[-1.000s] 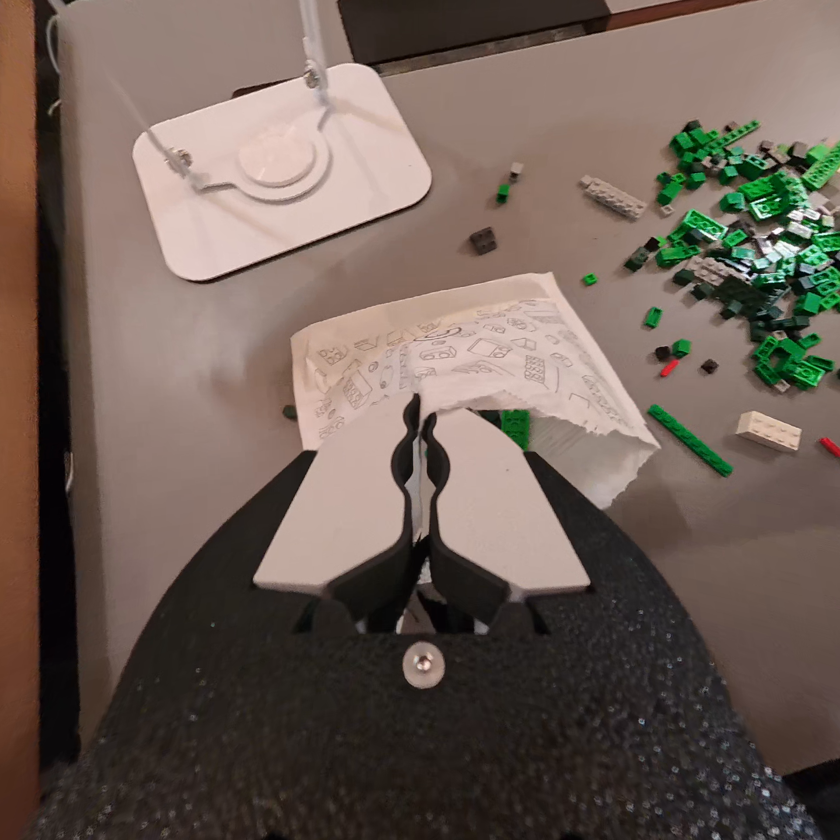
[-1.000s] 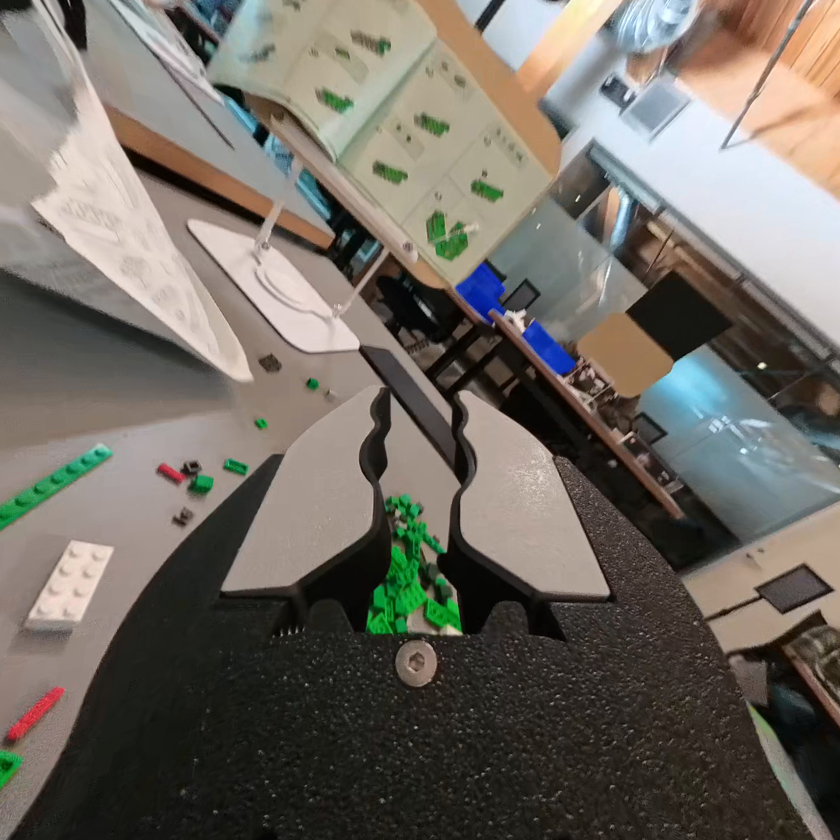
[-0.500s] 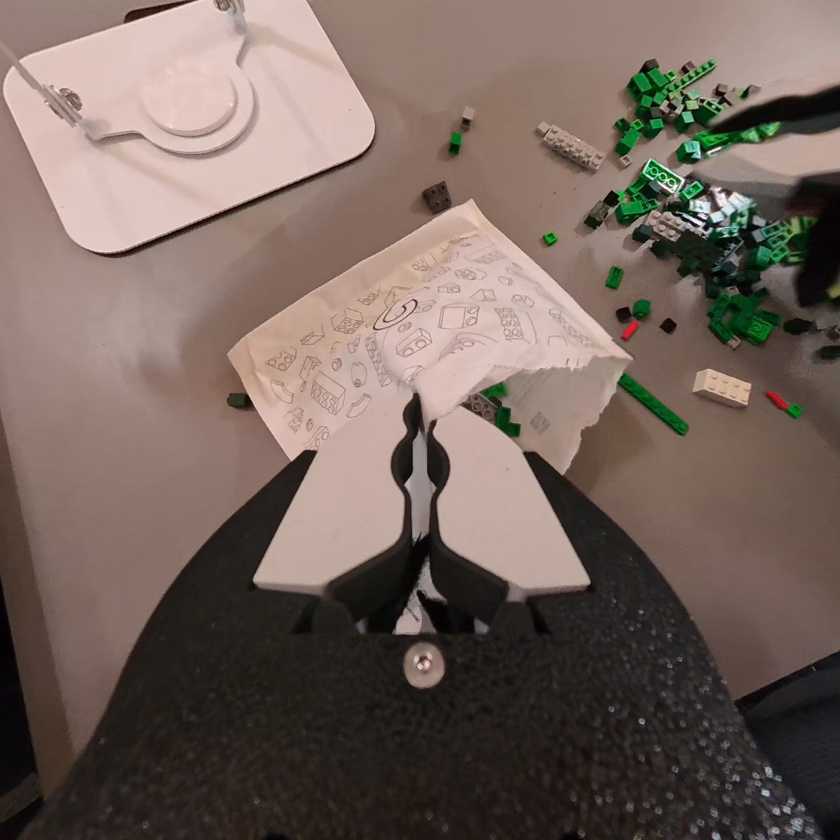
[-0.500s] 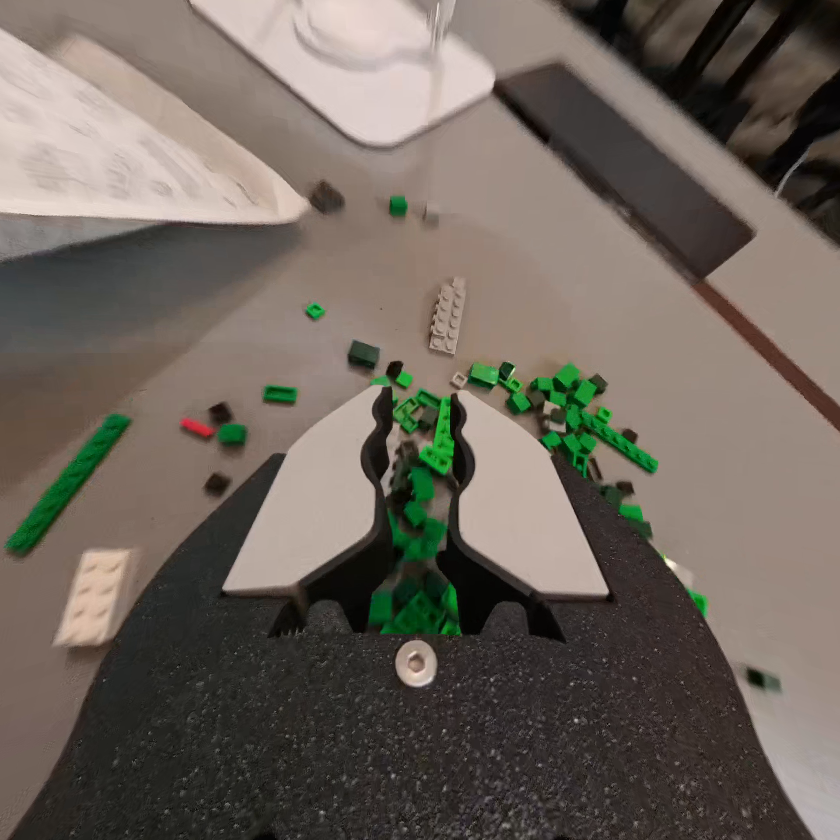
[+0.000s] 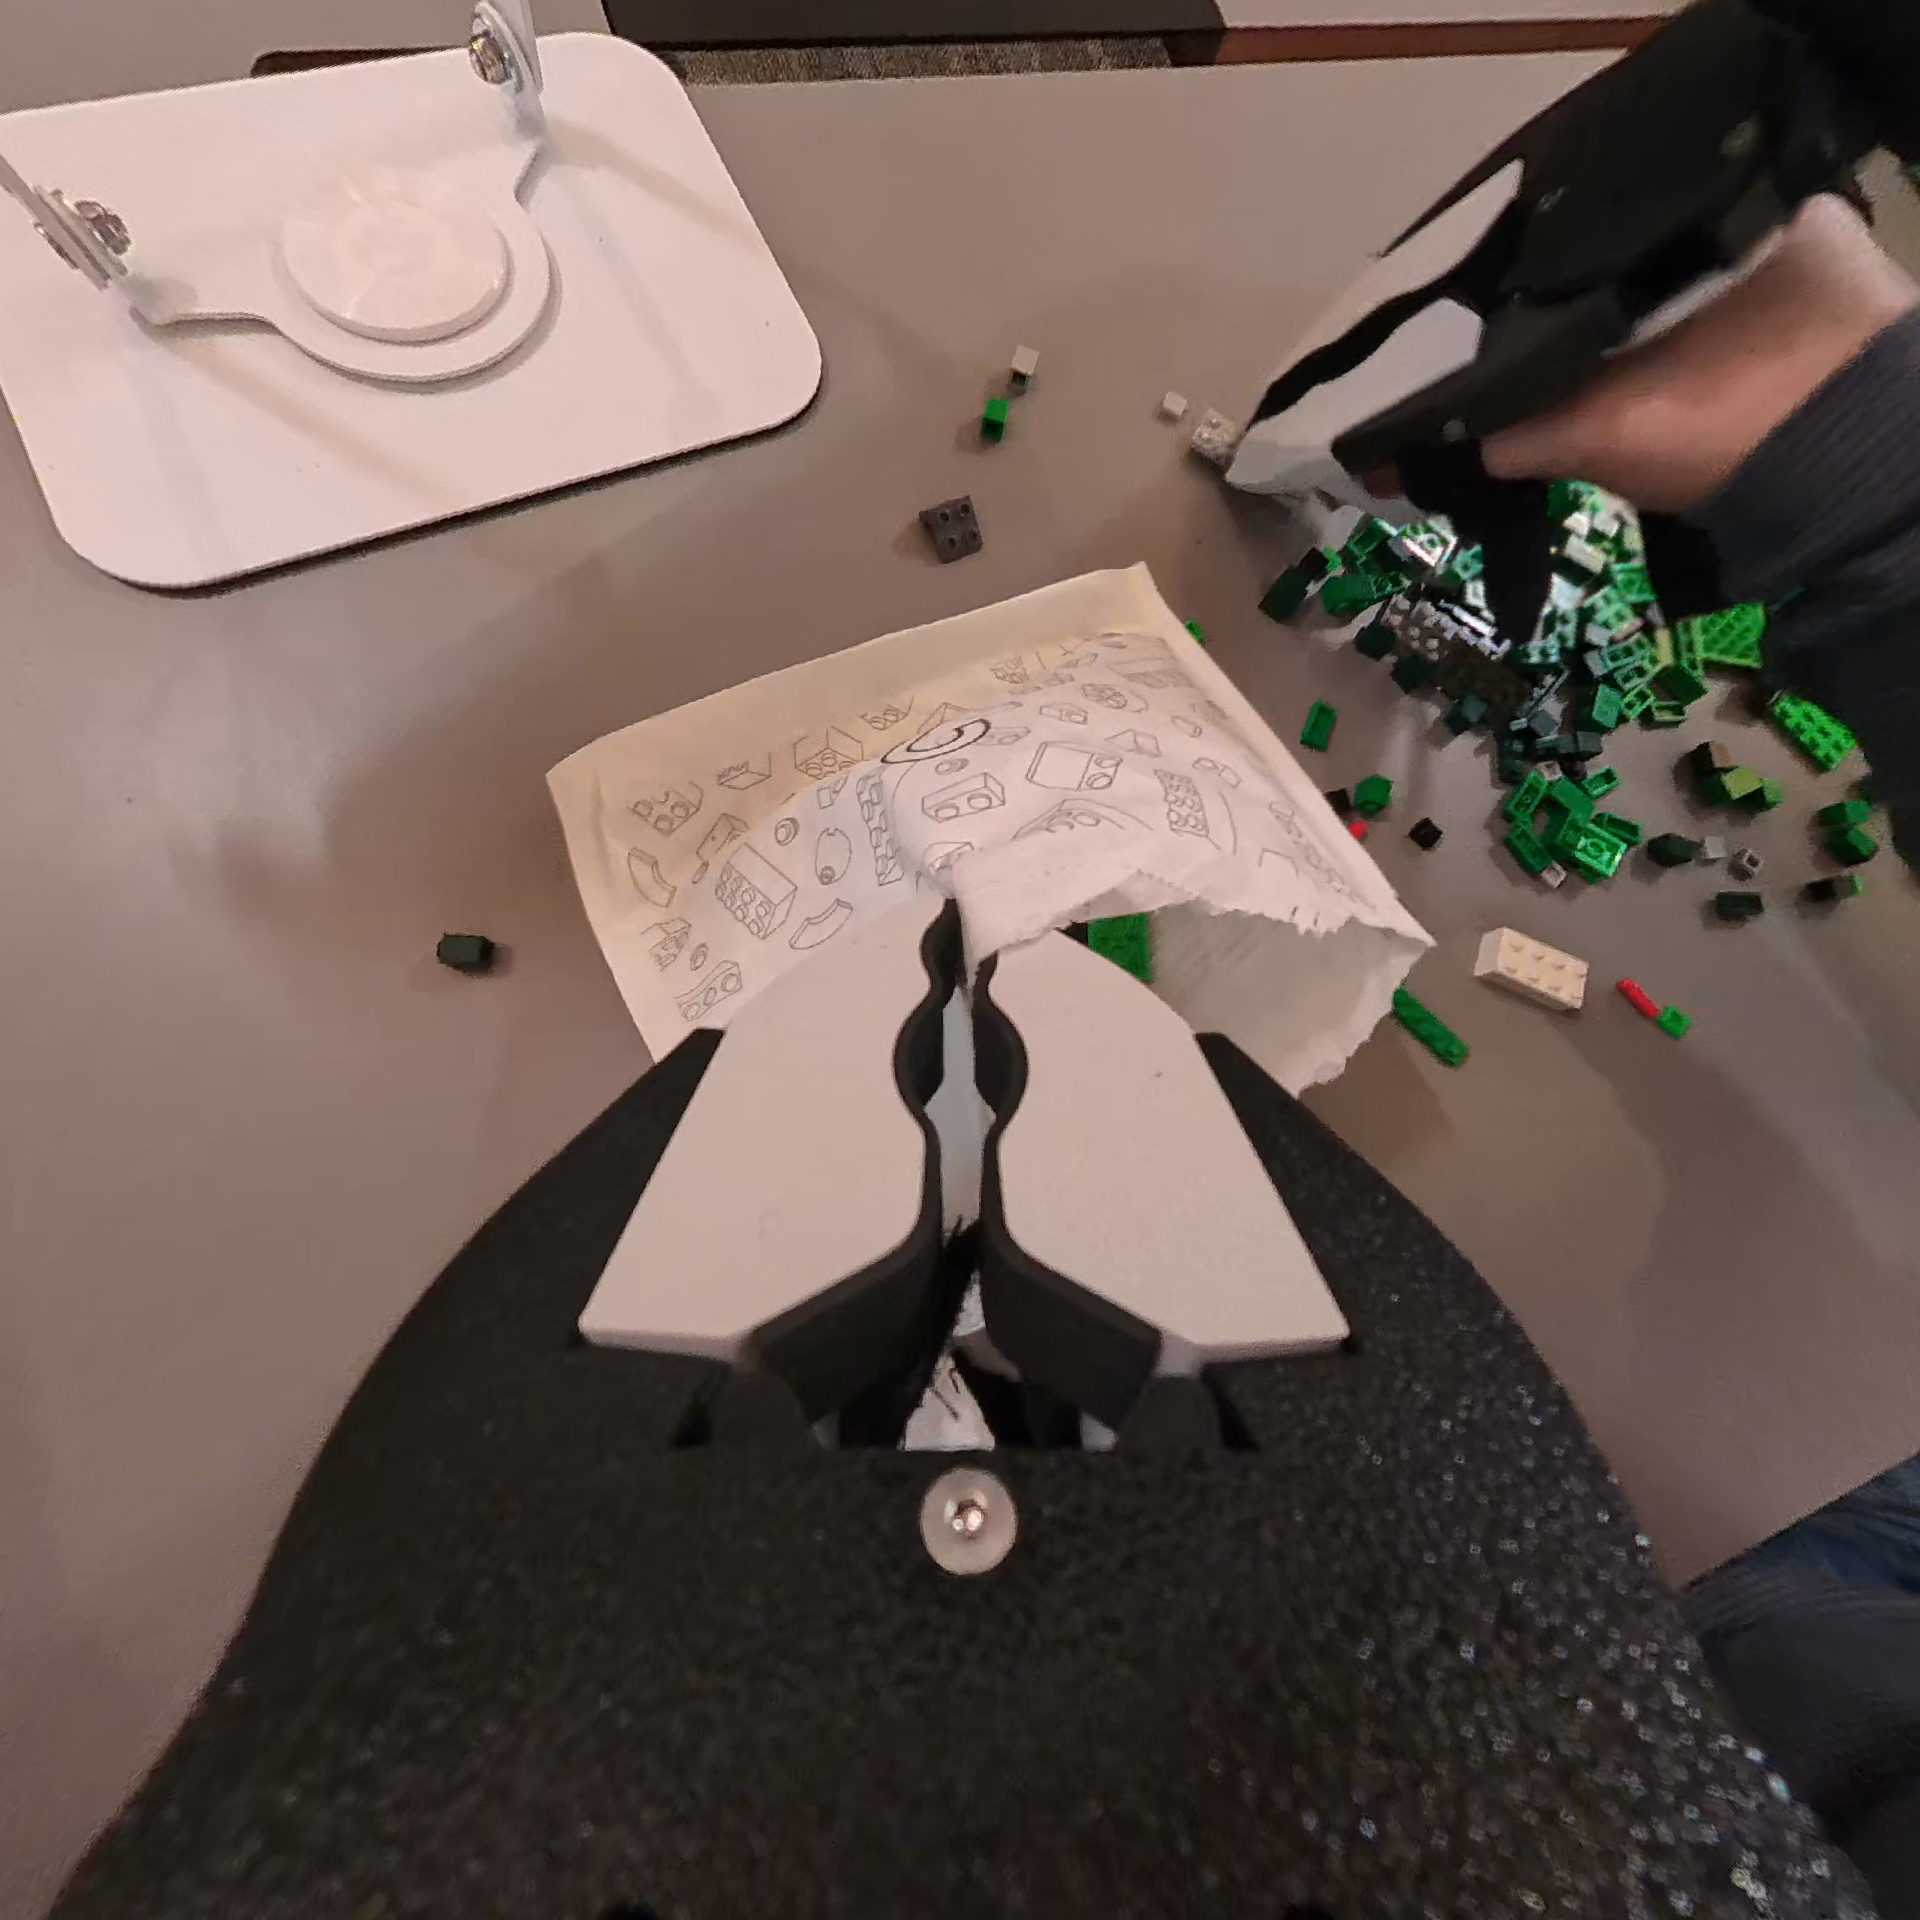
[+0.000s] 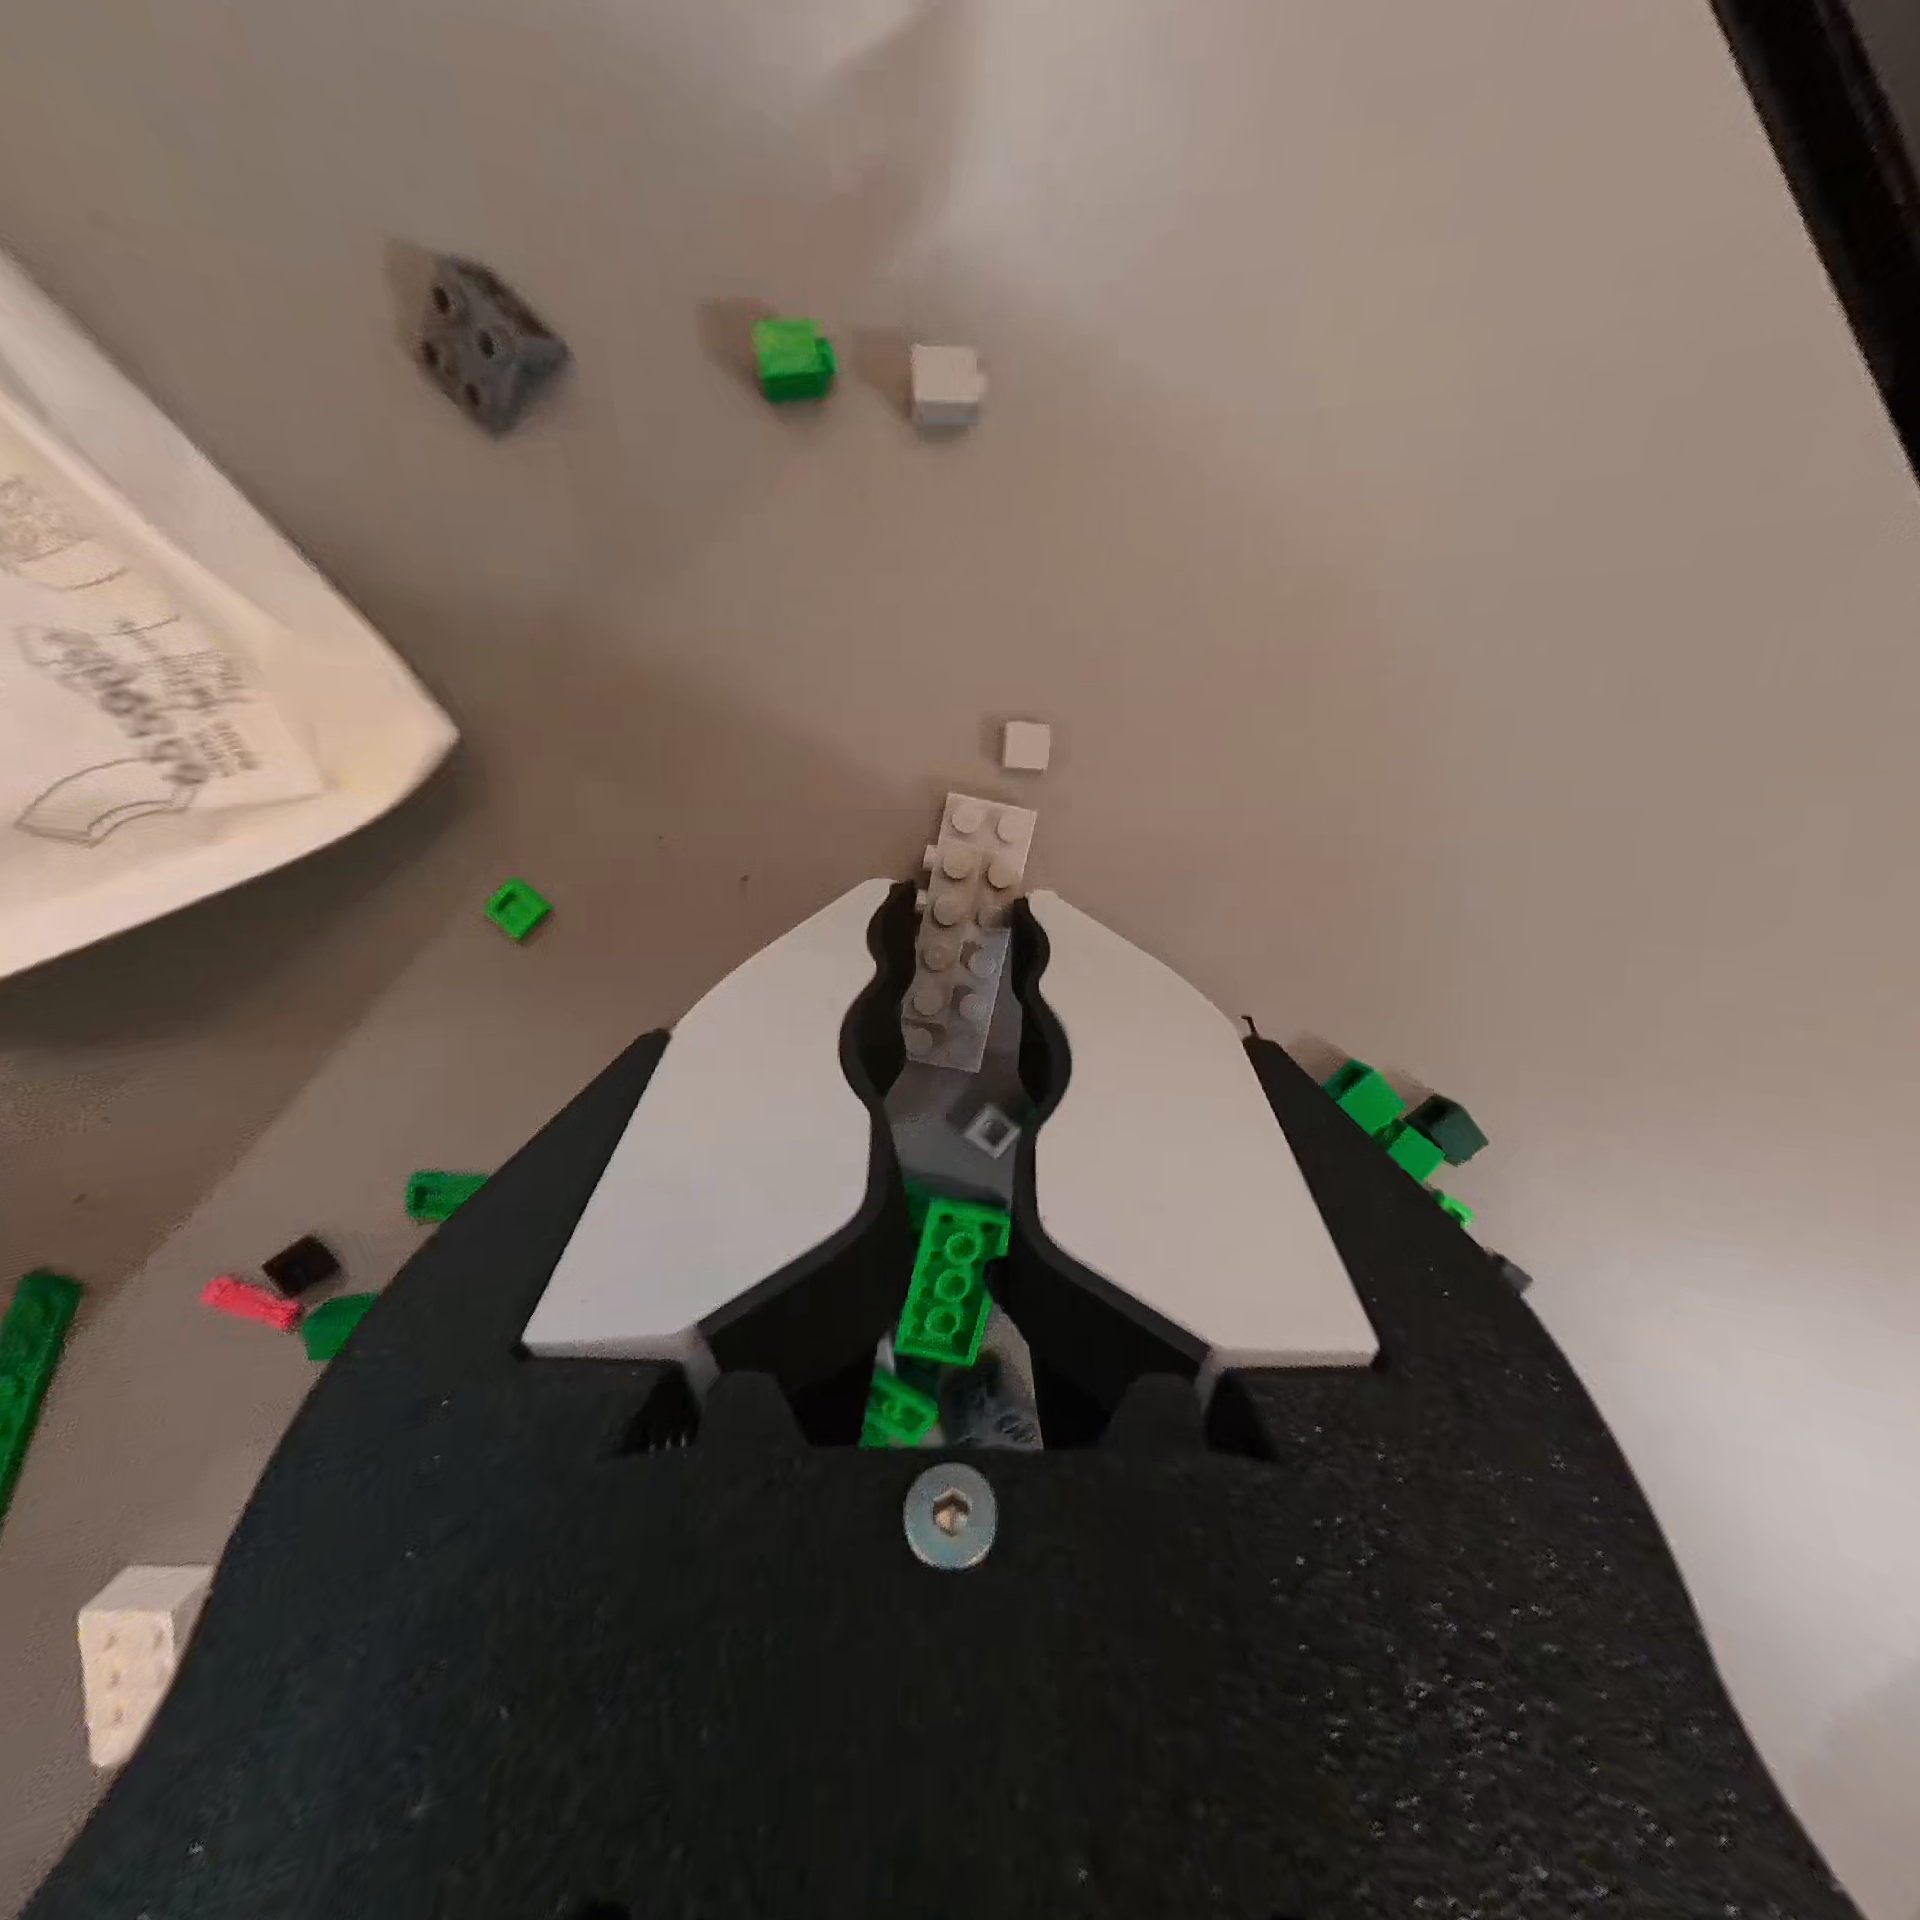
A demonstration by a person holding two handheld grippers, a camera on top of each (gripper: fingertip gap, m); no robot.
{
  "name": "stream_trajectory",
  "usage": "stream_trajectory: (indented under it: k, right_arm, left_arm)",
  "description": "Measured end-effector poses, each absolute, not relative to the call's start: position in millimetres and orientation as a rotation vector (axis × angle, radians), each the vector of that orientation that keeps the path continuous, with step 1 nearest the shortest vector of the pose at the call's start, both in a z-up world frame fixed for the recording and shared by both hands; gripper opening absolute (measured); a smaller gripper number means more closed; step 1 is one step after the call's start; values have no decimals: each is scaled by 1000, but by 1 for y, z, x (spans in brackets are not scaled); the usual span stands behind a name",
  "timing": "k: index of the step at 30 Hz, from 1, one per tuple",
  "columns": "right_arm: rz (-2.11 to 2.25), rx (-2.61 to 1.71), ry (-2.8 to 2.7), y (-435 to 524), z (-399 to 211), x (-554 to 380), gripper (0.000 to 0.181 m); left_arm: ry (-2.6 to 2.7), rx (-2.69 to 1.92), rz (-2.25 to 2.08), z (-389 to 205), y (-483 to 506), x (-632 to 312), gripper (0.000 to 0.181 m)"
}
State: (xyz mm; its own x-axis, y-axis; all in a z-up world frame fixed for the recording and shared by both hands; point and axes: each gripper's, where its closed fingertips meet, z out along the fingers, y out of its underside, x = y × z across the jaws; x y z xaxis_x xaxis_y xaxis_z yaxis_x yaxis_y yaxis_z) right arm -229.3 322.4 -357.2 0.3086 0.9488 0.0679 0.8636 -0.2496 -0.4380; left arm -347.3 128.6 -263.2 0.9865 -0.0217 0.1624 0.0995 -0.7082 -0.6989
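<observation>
My left gripper (image 5: 961, 925) is shut on the torn top edge of a white paper bag (image 5: 1039, 769) printed with brick drawings, and holds its mouth lifted open toward the right. A green plate (image 5: 1122, 940) shows inside the mouth. My right gripper (image 6: 958, 894) is low over the table with a light grey studded plate (image 6: 971, 914) between its fingertips. The jaws stand a narrow gap apart around the plate, which lies on the table. The right gripper also shows in the left wrist view (image 5: 1278, 416), held by a hand at the left edge of the brick pile (image 5: 1558, 644).
A white stand base (image 5: 364, 312) sits at the far left. Loose pieces lie about: a dark grey 2x2 brick (image 6: 478, 338), a small green brick (image 6: 792, 358), a small grey brick (image 6: 945, 384), a white brick (image 5: 1532, 968). The bag's corner (image 6: 156, 727) lies left of the right gripper. The gap from one gripper's tips to the other's is roughly 25 cm.
My right gripper swung down from facing the room to the table and came onto the grey plate. My left gripper kept its hold on the bag and shifted a little.
</observation>
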Motion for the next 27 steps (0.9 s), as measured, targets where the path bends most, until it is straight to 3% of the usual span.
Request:
stream_trajectory:
  k: [5, 9, 13, 21, 24, 27]
  right_arm:
    - [466, -1679, -1598, 251, -269, -242, 17]
    - [653, -1176, -1731, 142, -205, -250, 17]
    - [545, -921, -1914, 82, -221, -263, 17]
    - [144, -819, -1952, 94, -270, -293, 22]
    - [181, -828, -1941, 89, -270, -291, 31]
    - [312, -838, -1875, 82, -257, -280, 27]
  left_arm:
    - [-81, -2312, -210, -260, 137, -344, 0]
    - [-57, -2309, -219, -260, 141, -336, 0]
    - [-16, -2316, -218, -261, 142, -328, 0]
    - [42, -2311, -233, -257, 139, -321, 0]
    - [53, -2318, -229, -258, 139, -321, 0]
    - [60, -2321, -213, -259, 138, -324, 0]
